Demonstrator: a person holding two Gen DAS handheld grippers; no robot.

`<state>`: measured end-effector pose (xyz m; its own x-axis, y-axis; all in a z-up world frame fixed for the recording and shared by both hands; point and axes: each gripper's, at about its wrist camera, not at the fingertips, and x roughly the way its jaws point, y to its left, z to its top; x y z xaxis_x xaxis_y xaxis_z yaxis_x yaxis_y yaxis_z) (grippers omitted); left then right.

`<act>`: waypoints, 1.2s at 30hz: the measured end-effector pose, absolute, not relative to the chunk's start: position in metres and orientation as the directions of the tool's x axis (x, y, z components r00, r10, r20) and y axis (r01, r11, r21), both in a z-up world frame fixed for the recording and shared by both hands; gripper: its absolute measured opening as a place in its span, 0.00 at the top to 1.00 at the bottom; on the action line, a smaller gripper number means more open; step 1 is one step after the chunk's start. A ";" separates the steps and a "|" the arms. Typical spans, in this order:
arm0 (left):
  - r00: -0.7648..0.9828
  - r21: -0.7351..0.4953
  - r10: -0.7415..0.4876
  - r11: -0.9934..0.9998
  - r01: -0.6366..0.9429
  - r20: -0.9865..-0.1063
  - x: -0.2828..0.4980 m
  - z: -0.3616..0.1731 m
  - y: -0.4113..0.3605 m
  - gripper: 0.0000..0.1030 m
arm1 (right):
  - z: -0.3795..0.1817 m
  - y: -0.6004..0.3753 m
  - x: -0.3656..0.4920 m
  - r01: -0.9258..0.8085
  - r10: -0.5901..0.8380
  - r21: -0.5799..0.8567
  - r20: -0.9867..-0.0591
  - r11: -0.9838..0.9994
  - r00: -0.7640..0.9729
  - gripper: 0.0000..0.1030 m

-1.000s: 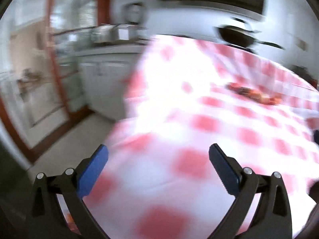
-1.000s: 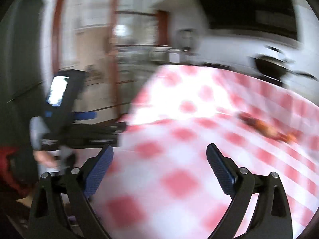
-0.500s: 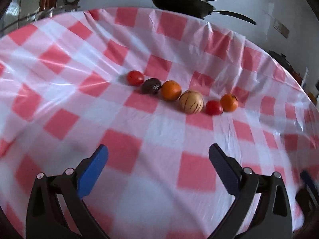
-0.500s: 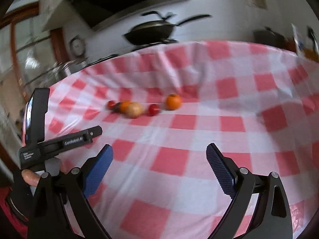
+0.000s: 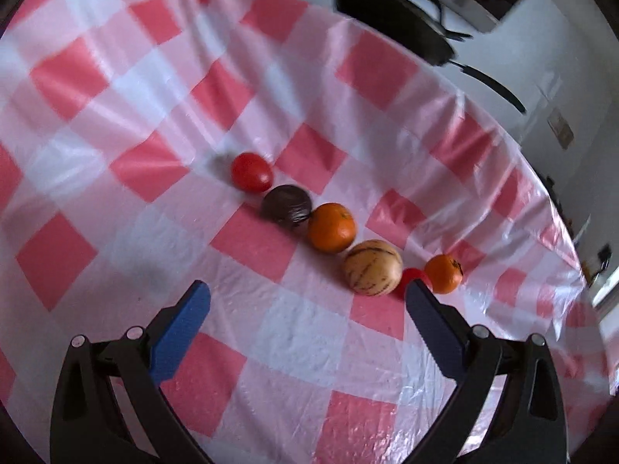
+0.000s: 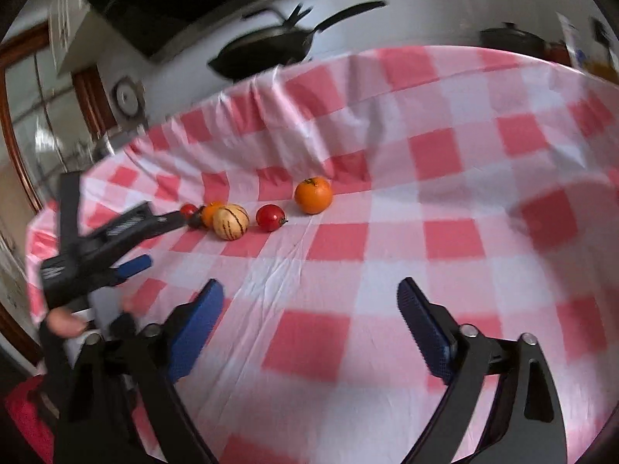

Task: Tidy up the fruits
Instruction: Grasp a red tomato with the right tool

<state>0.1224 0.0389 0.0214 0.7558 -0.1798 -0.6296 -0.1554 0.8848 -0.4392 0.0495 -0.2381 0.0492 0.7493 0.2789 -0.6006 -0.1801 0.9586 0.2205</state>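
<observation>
Left gripper [image 5: 307,297] wide open, nothing between its blue pads. Right gripper [image 6: 309,297] jaws just closing slightly, still wide, empty. Ahead on the red-and-white checked plastic tablecloth [image 5: 301,332], a fruit row: red tomato [image 5: 251,172], dark wrinkled round fruit [image 5: 286,206], orange mandarin [image 5: 331,227], pale striped melon-like fruit [image 5: 371,267], small red tomato [image 6: 270,217], second mandarin [image 5: 443,273]. Black frying pan [image 6: 267,52] beyond the table.
</observation>
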 end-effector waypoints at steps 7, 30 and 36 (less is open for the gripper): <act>0.742 -0.406 -0.195 0.907 -0.113 -0.641 0.124 0.020 0.030 0.02 | 0.030 -0.182 0.133 -0.257 0.248 0.103 -0.731 0.961 0.635 0.37; 0.729 -0.395 -0.201 0.913 -0.103 -0.654 0.125 0.018 0.028 0.02 | 0.033 -0.180 0.159 -0.225 0.257 0.143 -0.717 0.964 0.648 0.67; 0.729 -0.340 -0.185 0.938 -0.070 -0.659 0.125 0.020 0.016 0.02 | 0.040 -0.235 0.101 -0.068 0.256 0.310 -0.620 0.948 0.741 0.67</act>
